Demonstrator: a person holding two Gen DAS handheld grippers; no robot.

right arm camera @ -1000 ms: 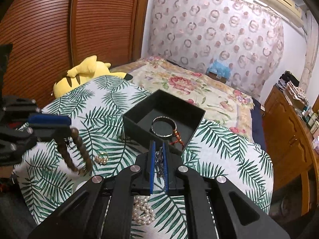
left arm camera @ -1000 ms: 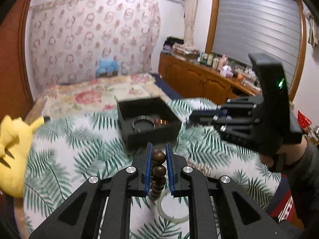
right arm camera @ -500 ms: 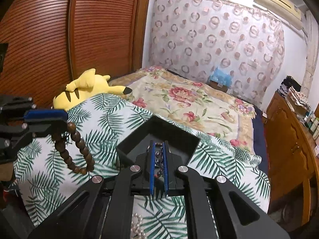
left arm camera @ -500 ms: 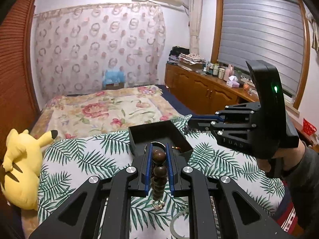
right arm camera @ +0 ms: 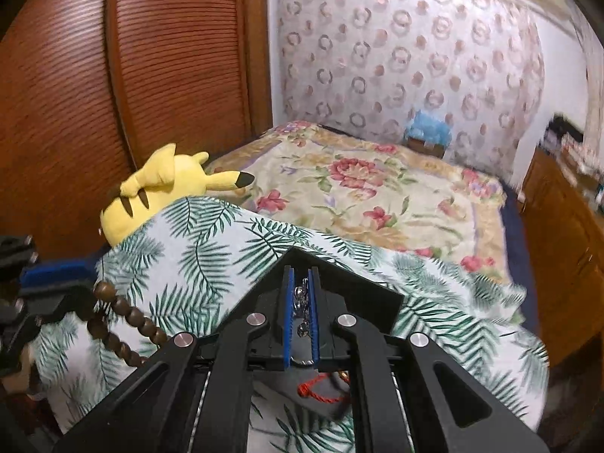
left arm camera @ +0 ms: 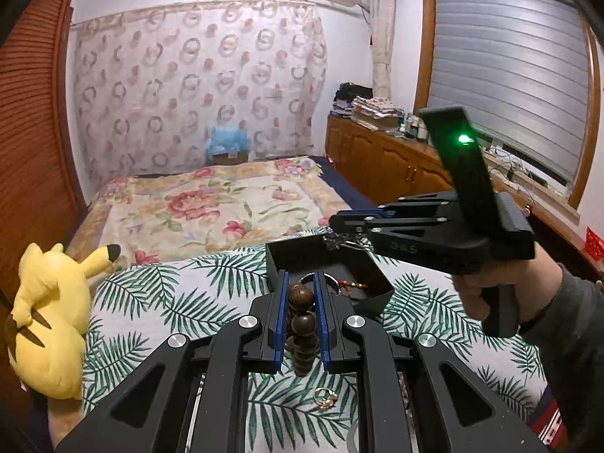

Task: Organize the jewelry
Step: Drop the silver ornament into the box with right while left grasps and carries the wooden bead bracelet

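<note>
My left gripper (left arm camera: 301,287) is shut on a brown wooden bead bracelet (left arm camera: 301,321), which hangs below the fingers; it also shows in the right wrist view (right arm camera: 120,324). My right gripper (right arm camera: 302,287) is shut on a silver chain (right arm camera: 302,302) and hovers over the open black jewelry box (right arm camera: 362,290). In the left wrist view the right gripper (left arm camera: 336,222) holds the chain (left arm camera: 339,239) above the box (left arm camera: 302,260), which holds a metal bangle and a red corded piece (right arm camera: 321,390). A gold ring (left arm camera: 325,396) lies on the leaf-print cloth under my left gripper.
A yellow plush toy (left arm camera: 49,321) lies at the table's left edge. The leaf-print tablecloth (left arm camera: 158,302) covers the round table. Behind it is a bed with a floral cover (left arm camera: 211,204), and wooden cabinets (left arm camera: 385,158) stand at the right.
Both grippers have risen and moved forward toward the box. The right gripper now hangs the chain over the box. The pearl strand on the cloth has dropped out of view.
</note>
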